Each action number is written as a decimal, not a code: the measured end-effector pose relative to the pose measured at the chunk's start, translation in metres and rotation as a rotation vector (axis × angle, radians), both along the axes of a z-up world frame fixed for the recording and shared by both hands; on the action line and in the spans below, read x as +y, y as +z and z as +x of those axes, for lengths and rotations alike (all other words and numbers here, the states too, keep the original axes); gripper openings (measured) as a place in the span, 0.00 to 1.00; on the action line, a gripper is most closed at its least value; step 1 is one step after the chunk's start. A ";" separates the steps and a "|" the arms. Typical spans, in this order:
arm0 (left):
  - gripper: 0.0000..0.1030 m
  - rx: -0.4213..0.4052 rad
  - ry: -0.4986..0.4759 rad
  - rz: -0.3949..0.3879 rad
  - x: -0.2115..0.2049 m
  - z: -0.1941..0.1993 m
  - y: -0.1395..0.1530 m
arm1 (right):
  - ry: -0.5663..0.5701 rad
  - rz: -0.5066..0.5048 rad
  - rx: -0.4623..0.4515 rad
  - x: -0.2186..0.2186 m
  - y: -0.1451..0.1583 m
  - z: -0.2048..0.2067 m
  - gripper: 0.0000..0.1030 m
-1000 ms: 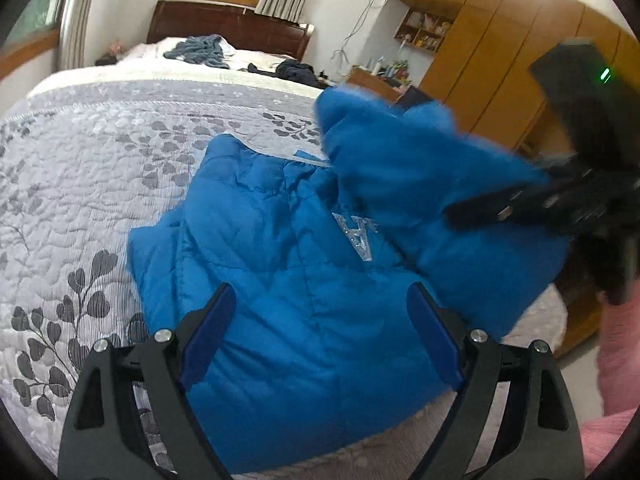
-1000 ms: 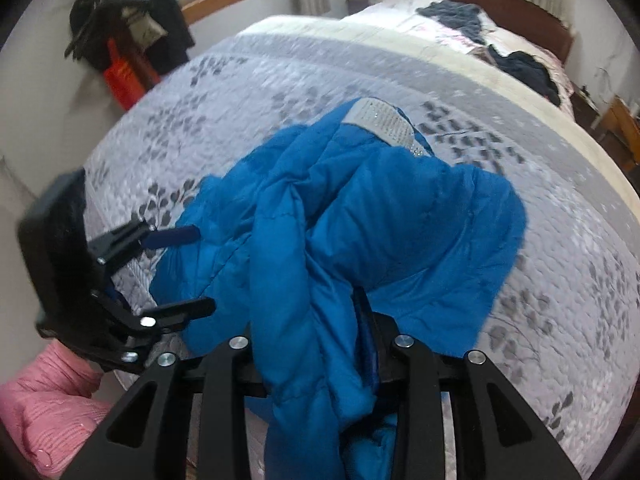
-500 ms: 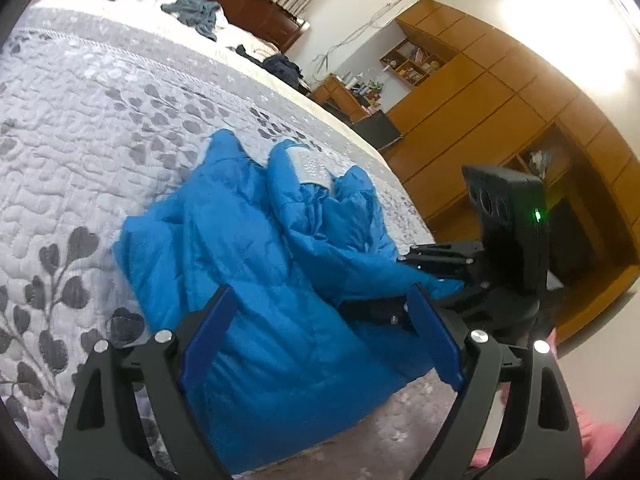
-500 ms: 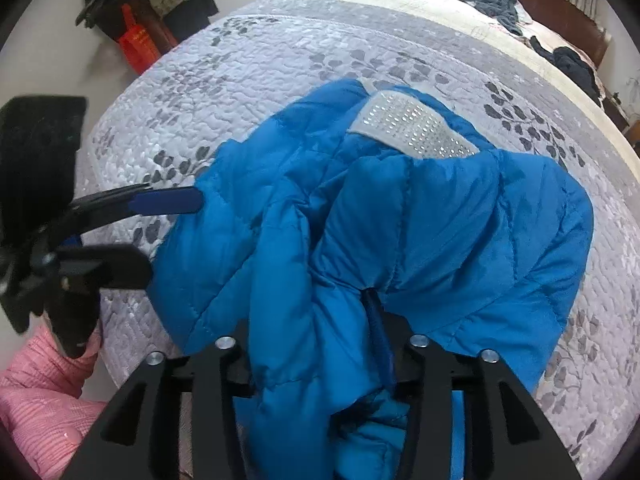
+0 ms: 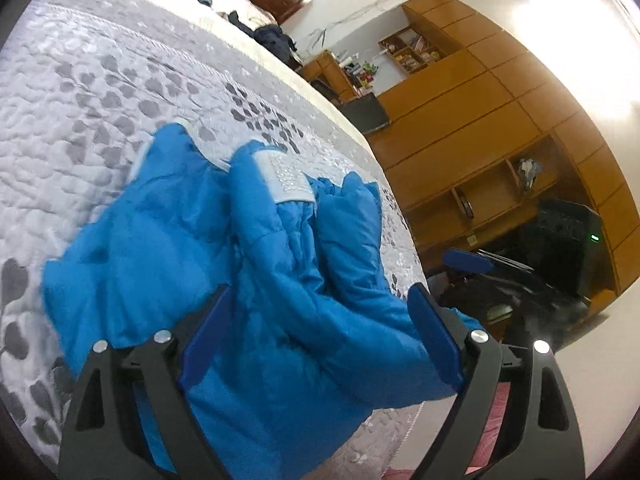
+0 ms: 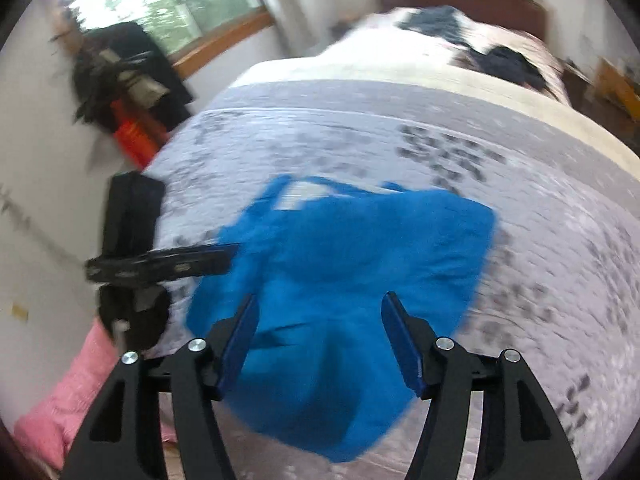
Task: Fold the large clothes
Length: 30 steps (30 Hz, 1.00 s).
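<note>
On the near edge of the grey leaf-patterned quilt (image 5: 100, 92) I see the blue puffer jacket (image 5: 280, 280) lying bunched, its long axis running from me toward the far side, the white sparkly collar patch (image 5: 286, 178) at the far end. I have my left gripper (image 5: 320, 328) spread wide above the near hem, holding nothing. My right gripper (image 6: 320, 340) also stands wide apart and empty over the jacket's near end; that view is blurred.

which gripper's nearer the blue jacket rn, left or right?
Left. The left gripper sits open low over the blue jacket; the right gripper, also open, is off the bed edge, further from it.
</note>
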<state>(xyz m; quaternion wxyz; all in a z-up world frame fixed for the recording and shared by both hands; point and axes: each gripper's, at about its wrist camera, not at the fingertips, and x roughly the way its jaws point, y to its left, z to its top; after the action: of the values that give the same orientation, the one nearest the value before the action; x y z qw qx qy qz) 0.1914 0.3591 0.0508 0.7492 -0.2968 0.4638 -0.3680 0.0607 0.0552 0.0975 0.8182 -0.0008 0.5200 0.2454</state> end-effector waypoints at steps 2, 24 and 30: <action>0.84 -0.010 -0.007 0.002 -0.005 0.005 -0.002 | -0.045 -0.001 0.050 -0.014 -0.016 0.011 0.63; 0.47 0.012 -0.121 0.273 -0.111 0.060 -0.019 | -0.062 0.078 0.092 -0.034 -0.088 0.018 0.66; 0.23 -0.068 -0.115 0.238 -0.114 0.053 -0.011 | -0.098 0.149 0.062 -0.063 -0.076 0.003 0.65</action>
<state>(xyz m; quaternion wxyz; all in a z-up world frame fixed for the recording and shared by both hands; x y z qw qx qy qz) 0.2443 0.2451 0.0401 0.7721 -0.1661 0.4949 -0.3624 0.0632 -0.0079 0.0220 0.8107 0.0931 0.5246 0.2428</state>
